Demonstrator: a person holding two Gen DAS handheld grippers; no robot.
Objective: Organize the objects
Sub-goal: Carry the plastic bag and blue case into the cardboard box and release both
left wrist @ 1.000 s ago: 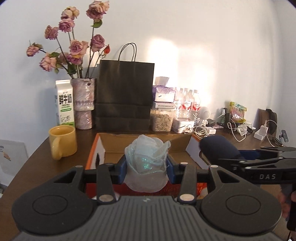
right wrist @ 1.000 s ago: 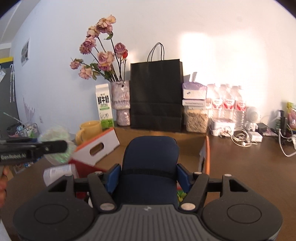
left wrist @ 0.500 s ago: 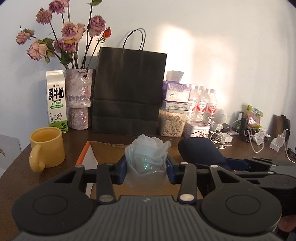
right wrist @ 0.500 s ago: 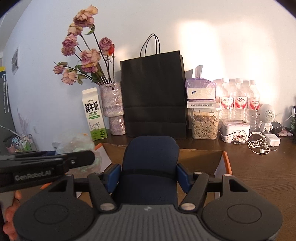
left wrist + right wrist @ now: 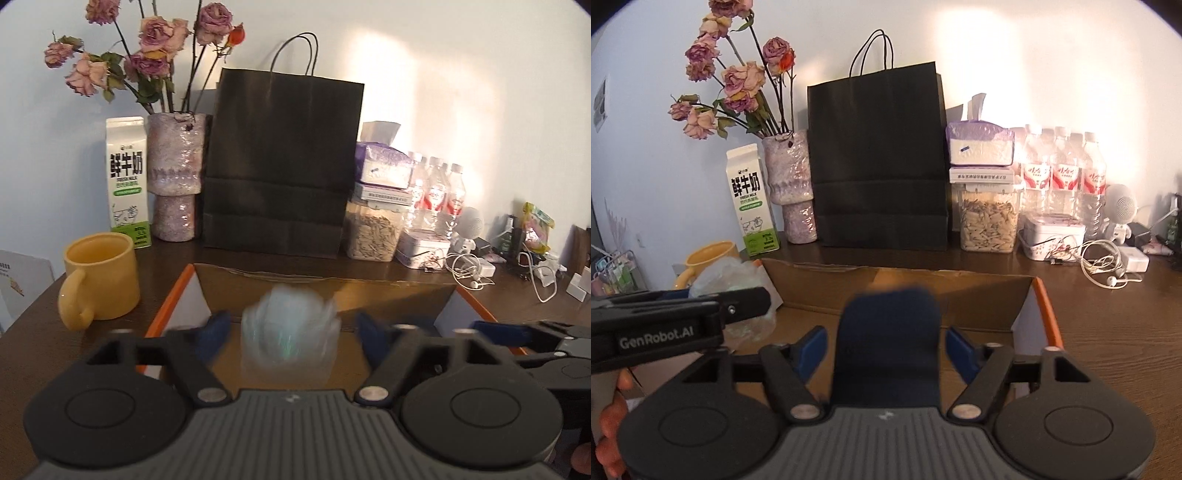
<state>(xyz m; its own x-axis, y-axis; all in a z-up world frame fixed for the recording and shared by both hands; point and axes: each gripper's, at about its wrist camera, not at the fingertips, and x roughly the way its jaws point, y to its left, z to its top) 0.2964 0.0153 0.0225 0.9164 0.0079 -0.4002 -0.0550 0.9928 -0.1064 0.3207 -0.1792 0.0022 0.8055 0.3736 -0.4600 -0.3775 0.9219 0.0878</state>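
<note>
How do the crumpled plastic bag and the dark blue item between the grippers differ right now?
The plastic bag is translucent, pale and crinkled; the dark blue item is opaque and smooth with a rounded top. The bag is motion-blurred; the blue item is only slightly soft at its top edge. Both sit over the open cardboard box, each between open fingers of its hand-held gripper: left, right.

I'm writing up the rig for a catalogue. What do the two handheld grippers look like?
Both look alike: a ribbed grey body flanked by two round black discs, black angled linkage arms with silver pivot pins, and blue fingers. Seen side-on in the right wrist view, the left gripper is a black bar printed "GenRobot.AI" in white. The right gripper shows no lettering. No cables show on either.
</note>
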